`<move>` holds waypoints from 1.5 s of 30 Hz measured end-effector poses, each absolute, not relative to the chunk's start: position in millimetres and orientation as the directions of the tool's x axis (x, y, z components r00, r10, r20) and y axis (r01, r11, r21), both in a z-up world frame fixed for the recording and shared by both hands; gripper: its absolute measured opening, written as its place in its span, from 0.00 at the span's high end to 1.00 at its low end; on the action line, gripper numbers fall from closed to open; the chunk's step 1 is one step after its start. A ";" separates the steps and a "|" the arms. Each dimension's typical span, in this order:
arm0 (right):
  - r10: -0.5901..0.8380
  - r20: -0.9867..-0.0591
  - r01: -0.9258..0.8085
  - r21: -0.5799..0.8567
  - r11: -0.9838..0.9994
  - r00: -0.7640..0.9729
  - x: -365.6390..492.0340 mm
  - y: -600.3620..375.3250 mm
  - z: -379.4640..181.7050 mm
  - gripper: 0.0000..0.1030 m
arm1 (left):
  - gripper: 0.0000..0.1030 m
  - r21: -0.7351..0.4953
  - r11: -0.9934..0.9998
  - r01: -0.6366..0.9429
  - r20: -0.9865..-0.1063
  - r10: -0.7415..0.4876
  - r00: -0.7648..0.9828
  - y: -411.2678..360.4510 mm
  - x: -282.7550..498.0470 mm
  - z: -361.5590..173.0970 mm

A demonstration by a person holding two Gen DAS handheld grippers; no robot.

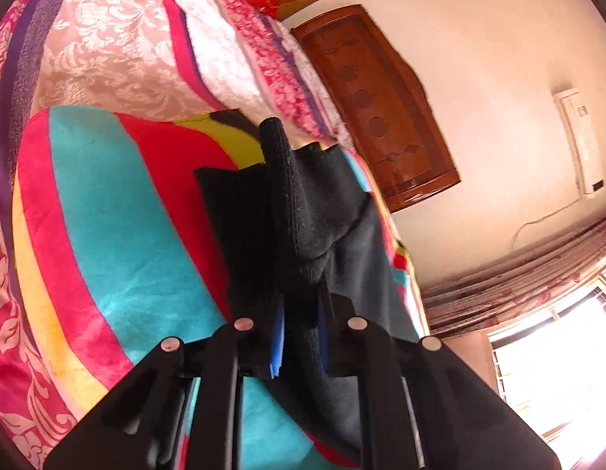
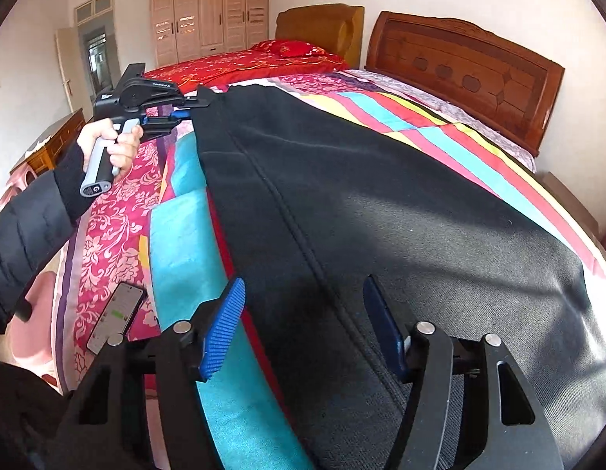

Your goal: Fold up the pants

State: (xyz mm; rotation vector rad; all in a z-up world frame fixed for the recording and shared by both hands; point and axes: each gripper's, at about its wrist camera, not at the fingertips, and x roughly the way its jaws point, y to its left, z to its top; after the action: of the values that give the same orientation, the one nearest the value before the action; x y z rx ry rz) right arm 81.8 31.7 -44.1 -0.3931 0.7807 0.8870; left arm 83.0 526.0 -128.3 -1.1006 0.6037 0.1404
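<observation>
Left wrist view: the left gripper (image 1: 299, 337), lower centre, has its blue pads clamped on a bunched hem of the black pants (image 1: 314, 211), over the striped blanket (image 1: 119, 235).

Right wrist view: the right gripper (image 2: 303, 329) hangs with fingers (image 2: 222, 329) wide apart above the pants (image 2: 381, 211), which are spread across mid-frame; a phone (image 2: 115, 317) lies at lower left.

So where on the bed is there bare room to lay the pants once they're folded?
Bare striped blanket shows between the black pants and the wooden headboard. A narrower turquoise strip runs between the pants and the phone. Crowded: the near-left edge with the phone, and the far corner where the left gripper clamps the pants.
</observation>
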 end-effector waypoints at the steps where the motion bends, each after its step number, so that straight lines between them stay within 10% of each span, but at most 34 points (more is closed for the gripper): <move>1: 0.528 -0.762 -0.805 0.013 0.593 0.377 83.7 32.5 -49.2 0.52 | 0.83 -0.789 0.447 -0.422 -0.544 -0.187 0.818 527.9 84.6 -136.3; 5: 0.540 -0.767 -0.786 0.077 0.613 0.346 89.6 25.1 -50.0 0.51 | 0.70 -0.774 0.444 -0.452 -0.557 -0.139 0.818 522.6 73.9 -128.1; 7: 0.533 -0.772 -0.777 0.083 0.624 0.346 90.7 20.8 -46.4 0.52 | 0.30 -0.716 0.511 -0.475 -0.570 -0.035 0.821 508.1 64.1 -102.2; 12: 0.560 -0.736 -0.737 0.124 0.664 0.381 104.5 11.6 -32.6 0.45 | 0.18 -0.564 0.751 -0.343 -0.510 0.009 0.860 455.2 92.5 -41.3; 18: 0.460 -0.750 -0.623 0.081 0.778 0.476 169.5 25.2 -27.0 0.19 | 0.13 -0.357 0.863 -0.357 -0.673 0.028 0.739 436.0 200.9 -62.3; 25: 0.343 -0.820 -0.538 0.052 0.841 0.458 186.3 17.2 -57.0 0.15 | 0.02 0.007 0.943 -0.333 -0.663 0.254 0.704 381.0 209.6 -91.2; 34: 0.170 -0.844 -0.342 -0.016 0.940 0.509 225.1 -58.0 -56.7 0.15 | 0.02 0.099 0.985 -0.144 -0.689 0.172 0.704 312.6 193.2 -89.7; 40: 0.203 -0.820 -0.318 0.028 0.948 0.535 214.1 -89.4 -58.1 0.12 | 0.02 -0.005 0.949 -0.315 -0.668 0.232 0.708 344.9 166.7 -79.9; 45: 0.263 -0.756 -0.297 0.096 0.950 0.599 191.8 -108.4 -38.7 0.11 | 0.02 -0.478 0.738 -0.476 -0.597 0.125 0.793 438.4 76.3 -78.6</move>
State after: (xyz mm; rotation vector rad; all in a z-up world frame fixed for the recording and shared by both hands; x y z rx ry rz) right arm 191.8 -108.4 -38.7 -0.0415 0.8699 0.3248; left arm 76.3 438.4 -78.6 -0.6643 0.5694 0.3503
